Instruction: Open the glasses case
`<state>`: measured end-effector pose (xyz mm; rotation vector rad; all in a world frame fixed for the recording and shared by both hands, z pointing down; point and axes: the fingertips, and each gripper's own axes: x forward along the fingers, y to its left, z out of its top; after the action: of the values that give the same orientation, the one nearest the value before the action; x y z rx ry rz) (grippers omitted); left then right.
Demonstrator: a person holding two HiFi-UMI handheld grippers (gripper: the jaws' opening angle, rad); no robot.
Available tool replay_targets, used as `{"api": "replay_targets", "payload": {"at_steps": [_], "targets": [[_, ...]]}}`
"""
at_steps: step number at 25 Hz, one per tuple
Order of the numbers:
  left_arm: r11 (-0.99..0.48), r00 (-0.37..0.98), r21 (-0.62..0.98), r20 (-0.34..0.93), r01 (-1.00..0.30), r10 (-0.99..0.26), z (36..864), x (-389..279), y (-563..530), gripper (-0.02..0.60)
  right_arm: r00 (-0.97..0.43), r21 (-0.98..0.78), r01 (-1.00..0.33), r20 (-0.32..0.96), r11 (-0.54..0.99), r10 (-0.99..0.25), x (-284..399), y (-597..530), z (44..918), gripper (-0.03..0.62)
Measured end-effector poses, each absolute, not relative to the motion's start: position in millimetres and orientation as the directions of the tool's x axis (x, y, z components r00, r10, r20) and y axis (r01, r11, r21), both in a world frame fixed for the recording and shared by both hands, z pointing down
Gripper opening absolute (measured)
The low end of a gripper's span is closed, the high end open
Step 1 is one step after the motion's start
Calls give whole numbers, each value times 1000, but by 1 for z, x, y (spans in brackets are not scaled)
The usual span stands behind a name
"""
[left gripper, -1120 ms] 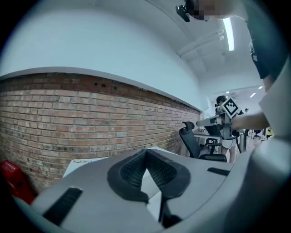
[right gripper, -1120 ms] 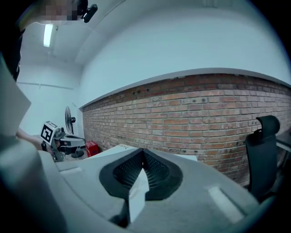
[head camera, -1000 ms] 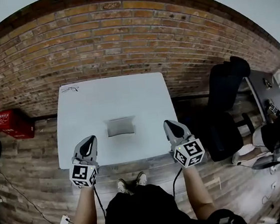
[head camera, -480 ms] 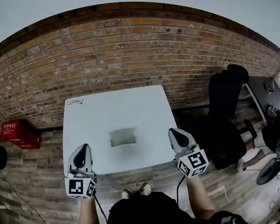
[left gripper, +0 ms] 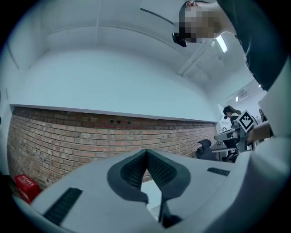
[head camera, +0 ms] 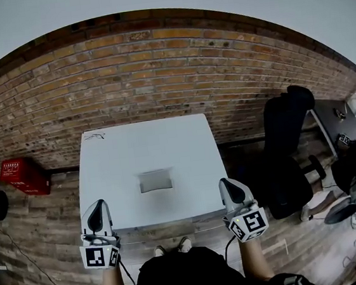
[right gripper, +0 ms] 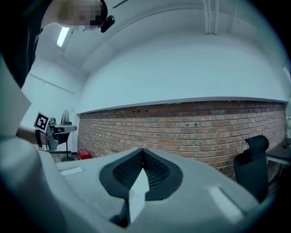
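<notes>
Head view is showing the reach-in step not yet begun: left gripper [head camera: 99, 210] and right gripper [head camera: 230, 190], jaws pressed together on nothing, are hovering at the table's [head camera: 116, 158] near edge, while what looks like the closed glasses case [head camera: 155, 180] is sitting mid-table, so the next move is calling for reaching in and spreading the jaws.

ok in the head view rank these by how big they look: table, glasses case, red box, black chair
1. table
2. black chair
3. red box
4. glasses case

The last two are close. The box looks only slightly bigger, and it lies farther from the camera, so their true sizes stay unsure.
</notes>
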<state>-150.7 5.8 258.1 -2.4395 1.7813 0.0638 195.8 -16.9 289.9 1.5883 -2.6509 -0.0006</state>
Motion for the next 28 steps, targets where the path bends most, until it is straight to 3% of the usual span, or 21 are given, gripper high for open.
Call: {"api": "replay_targets", "payload": {"at_steps": [10,28], "targets": [[-335,337,-36,-152,-941,-929,257,-136,13,6,-494,17,-869,32,495,-869,179,-23,284,5],[-359,357,3,-113,-933,-927,263,-125,-1,6,-520,45,-853,26,520,-854,163,-43,276,5]]}}
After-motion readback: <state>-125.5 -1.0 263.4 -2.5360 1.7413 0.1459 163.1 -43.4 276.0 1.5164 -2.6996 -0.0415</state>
